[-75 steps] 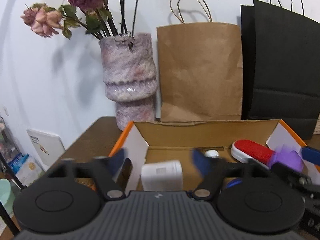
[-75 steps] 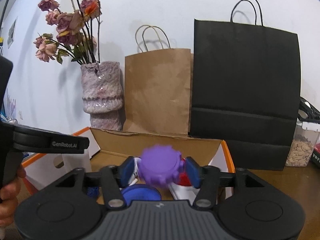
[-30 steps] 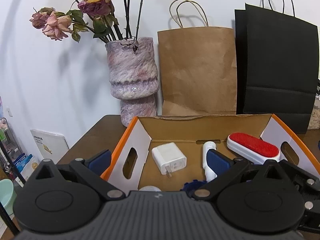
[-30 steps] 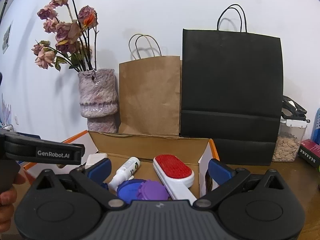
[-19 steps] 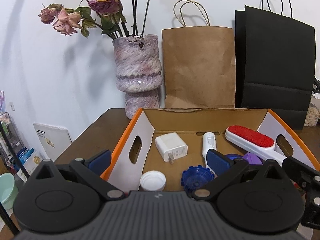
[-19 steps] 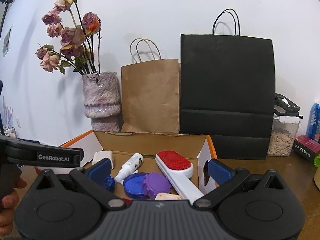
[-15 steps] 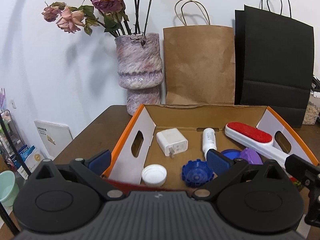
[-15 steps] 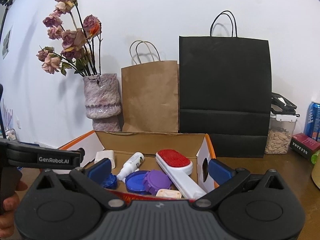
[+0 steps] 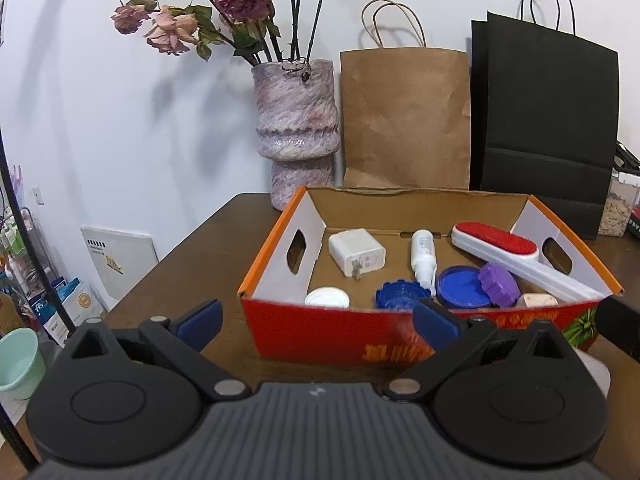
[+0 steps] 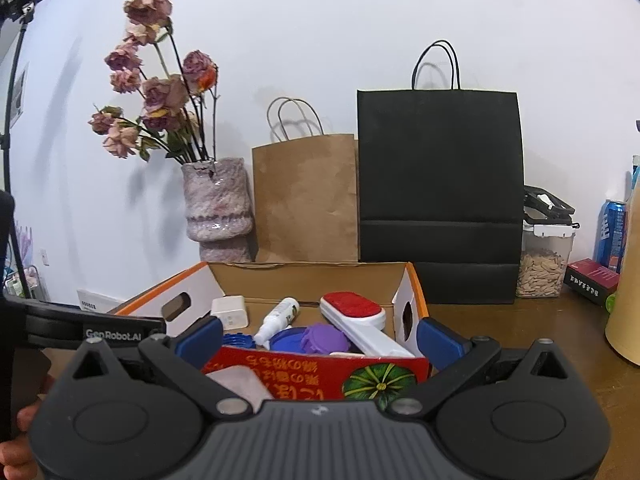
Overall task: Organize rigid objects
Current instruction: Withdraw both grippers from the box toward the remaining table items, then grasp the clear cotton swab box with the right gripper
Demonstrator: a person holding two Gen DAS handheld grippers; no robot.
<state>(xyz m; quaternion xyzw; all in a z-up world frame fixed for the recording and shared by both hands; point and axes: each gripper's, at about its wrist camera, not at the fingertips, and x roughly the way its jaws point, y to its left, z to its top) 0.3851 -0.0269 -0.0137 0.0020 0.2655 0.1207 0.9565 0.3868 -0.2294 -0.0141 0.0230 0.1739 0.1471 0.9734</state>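
Observation:
An open cardboard box (image 9: 332, 336) (image 10: 320, 372) with a red front and orange rims sits on the brown table. Inside lie a white charger (image 9: 357, 251), a white bottle (image 9: 423, 254), a red-faced lint brush (image 9: 504, 250) (image 10: 356, 312), a blue lid (image 9: 460, 285), a purple toothed cap (image 9: 498, 284) (image 10: 324, 338), a dark blue toothed cap (image 9: 396, 293) and a white cap (image 9: 327, 298). My left gripper (image 9: 316, 322) hangs open in front of the box, holding nothing. My right gripper (image 10: 318, 338) is open too, its fingers straddling the box's front wall.
Behind the box stand a mottled vase (image 9: 296, 120) with dried roses, a brown paper bag (image 9: 404, 116) and a black paper bag (image 9: 544, 120). A jar of seeds (image 10: 544, 260), a small dark box (image 10: 592, 276) and a blue can (image 10: 610, 232) are at the right. A hand (image 10: 16, 440) holds the left tool.
The right gripper let the purple cap go into the box and opened. Both grippers have pulled back from over the box, so its red front now shows.

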